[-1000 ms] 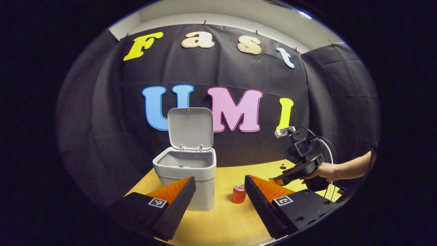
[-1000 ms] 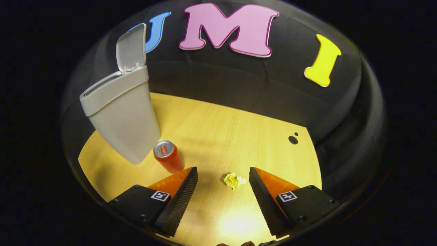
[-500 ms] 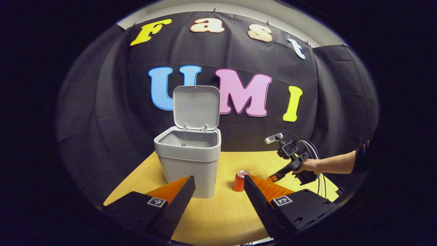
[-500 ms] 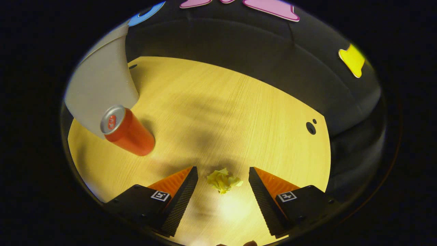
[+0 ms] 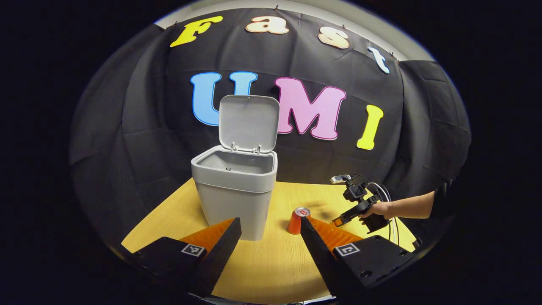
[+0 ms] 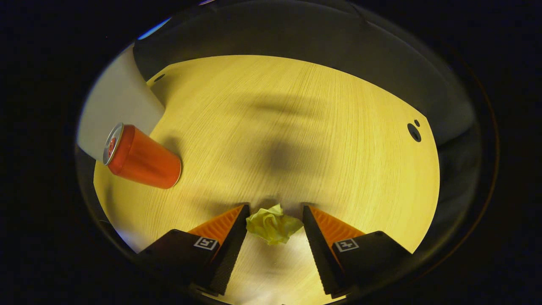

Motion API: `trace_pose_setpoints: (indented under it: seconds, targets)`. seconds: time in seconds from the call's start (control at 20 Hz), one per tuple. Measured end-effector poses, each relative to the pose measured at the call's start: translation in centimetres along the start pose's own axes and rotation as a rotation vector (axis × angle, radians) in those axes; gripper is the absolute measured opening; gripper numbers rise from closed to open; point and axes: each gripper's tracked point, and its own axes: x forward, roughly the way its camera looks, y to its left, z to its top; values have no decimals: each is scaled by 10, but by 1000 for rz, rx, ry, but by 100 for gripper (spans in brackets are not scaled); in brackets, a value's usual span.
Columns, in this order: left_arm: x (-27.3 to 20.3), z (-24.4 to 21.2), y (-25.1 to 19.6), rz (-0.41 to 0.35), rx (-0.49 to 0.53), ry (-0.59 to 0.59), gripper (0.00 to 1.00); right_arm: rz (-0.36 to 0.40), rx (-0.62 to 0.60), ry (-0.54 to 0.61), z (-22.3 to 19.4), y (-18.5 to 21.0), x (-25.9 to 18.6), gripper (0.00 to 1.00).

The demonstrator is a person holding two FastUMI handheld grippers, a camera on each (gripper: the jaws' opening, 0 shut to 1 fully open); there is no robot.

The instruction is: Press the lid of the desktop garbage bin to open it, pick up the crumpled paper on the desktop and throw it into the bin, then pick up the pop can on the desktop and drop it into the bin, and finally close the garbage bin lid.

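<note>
Bin (image 5: 235, 192) stands at centre frame in the left gripper view, lid (image 5: 249, 123) raised upright. Can (image 5: 297, 220) stands on the surface (image 5: 271, 262) just right of the bin. Left gripper (image 5: 270, 237): fingers apart, holding nothing. Right gripper (image 6: 274, 226), low in the right gripper view: fingers apart, one on each side of the paper (image 6: 273, 224); whether they touch it cannot be told. Paper lies on the surface, well apart from the can
</note>
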Motion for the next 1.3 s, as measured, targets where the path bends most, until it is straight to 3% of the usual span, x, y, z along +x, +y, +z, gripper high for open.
trace_pose_setpoints:
  seconds: [0.15, 0.2, 0.25, 0.4, 0.6, 0.85, 1.0, 1.15, 1.3]
  targets:
    - [4, -1, -4, -3, -15, 1, 96, 15, 20, 15, 1, 0, -2, 76]
    - [5, 0, -5, -3, -14, 0, 96, 16, 16, 19, 1, -1, -1, 51]
    - [5, 1, -7, -3, -12, -2, 96, 21, 10, 18, 1, 0, -2, 53]
    - [5, 1, -12, -8, -1, -4, 96, 5, -29, 14, -2, 4, 1, 36]
    - [2, 1, -19, -26, 10, -3, 96, -43, -79, -24, 2, 5, -11, 35]
    - [3, 2, -28, -61, 14, -16, 96, -61, -105, -189, 44, 21, -54, 35]
    - [4, 5, -32, -77, 10, -22, 96, -14, -72, -277, 68, 29, -92, 36]
    - [1, 6, -34, -94, 17, -37, 96, 12, -115, -378, 99, 38, -145, 36]
    - [0, 2, -30, -94, 16, -33, 96, 84, -155, -459, 136, 79, -189, 35]
